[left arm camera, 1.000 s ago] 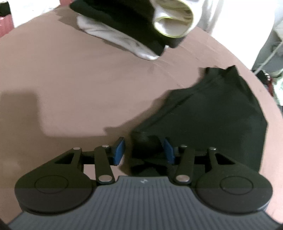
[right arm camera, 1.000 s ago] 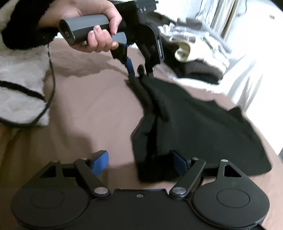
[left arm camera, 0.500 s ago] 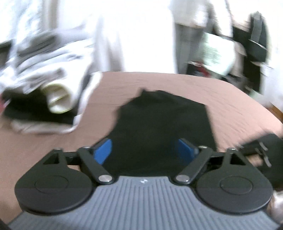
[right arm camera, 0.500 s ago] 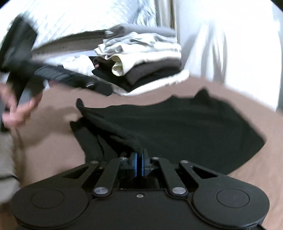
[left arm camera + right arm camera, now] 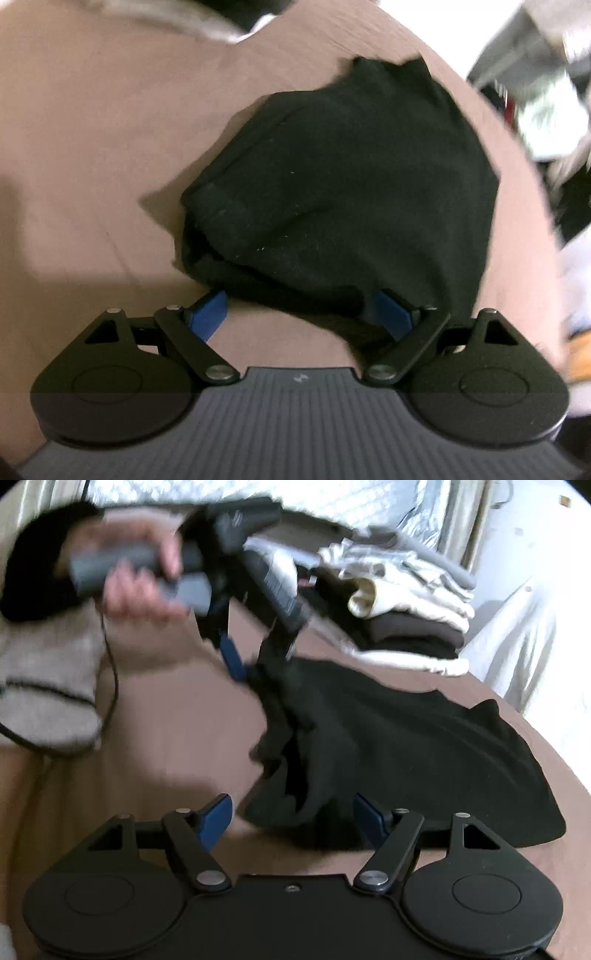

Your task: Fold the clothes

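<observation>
Two claws wide apart, right claw (image 5: 291, 818) opening, black garment (image 5: 351, 192) between.

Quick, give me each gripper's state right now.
Left gripper: open, jaws wide, the black garment bunched between its pads but not pinched.
Right gripper: opening, the garment's edge between its pads, not gripped.

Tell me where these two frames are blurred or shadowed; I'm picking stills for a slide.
Left wrist view: black garment fairly sharp, top right background smeared, a hard shadow falling across the brown bedspread at lower left. Right wrist view: the hand and the left gripper it carries are streaked by motion, the folded pile is soft, and this view's own blue fingers stay crisp.
</observation>
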`<action>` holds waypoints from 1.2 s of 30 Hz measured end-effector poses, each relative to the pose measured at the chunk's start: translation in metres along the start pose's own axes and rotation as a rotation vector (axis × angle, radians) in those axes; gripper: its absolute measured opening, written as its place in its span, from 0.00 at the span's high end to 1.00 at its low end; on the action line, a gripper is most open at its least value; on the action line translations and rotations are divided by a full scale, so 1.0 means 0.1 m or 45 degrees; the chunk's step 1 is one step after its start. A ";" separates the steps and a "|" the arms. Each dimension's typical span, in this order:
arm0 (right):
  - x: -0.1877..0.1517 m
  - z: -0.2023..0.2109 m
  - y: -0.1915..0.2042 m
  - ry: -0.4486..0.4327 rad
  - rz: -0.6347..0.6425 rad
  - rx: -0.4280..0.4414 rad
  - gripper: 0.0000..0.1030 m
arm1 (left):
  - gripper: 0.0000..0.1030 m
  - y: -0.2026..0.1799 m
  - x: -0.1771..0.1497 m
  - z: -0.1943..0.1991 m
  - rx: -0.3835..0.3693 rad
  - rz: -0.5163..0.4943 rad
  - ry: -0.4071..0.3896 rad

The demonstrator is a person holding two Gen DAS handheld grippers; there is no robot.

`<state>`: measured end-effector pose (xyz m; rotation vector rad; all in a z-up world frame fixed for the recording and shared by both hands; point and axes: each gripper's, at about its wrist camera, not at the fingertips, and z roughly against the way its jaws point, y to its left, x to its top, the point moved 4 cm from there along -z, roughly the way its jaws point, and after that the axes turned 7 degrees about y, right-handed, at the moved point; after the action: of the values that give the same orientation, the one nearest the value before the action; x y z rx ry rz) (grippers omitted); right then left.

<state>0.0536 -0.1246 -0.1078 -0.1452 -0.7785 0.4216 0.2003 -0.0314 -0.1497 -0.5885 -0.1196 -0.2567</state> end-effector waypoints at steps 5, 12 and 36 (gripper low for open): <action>0.06 -0.36 0.07 0.034 0.151 -0.234 0.26 | 0.00 0.18 0.08 -0.12 -0.193 0.316 -0.102; 0.47 -0.30 -0.30 -0.083 0.052 -0.306 0.81 | 0.04 0.11 0.28 -0.24 -0.257 0.460 -0.225; 0.56 0.76 -0.54 -0.191 -0.435 0.460 0.86 | 0.90 -0.45 -0.44 1.13 -0.003 -0.068 -0.540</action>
<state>0.0520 -0.1520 -0.0029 0.3566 -0.8430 0.2435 0.1409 0.0050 -0.0403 -0.6367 -0.5452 -0.1808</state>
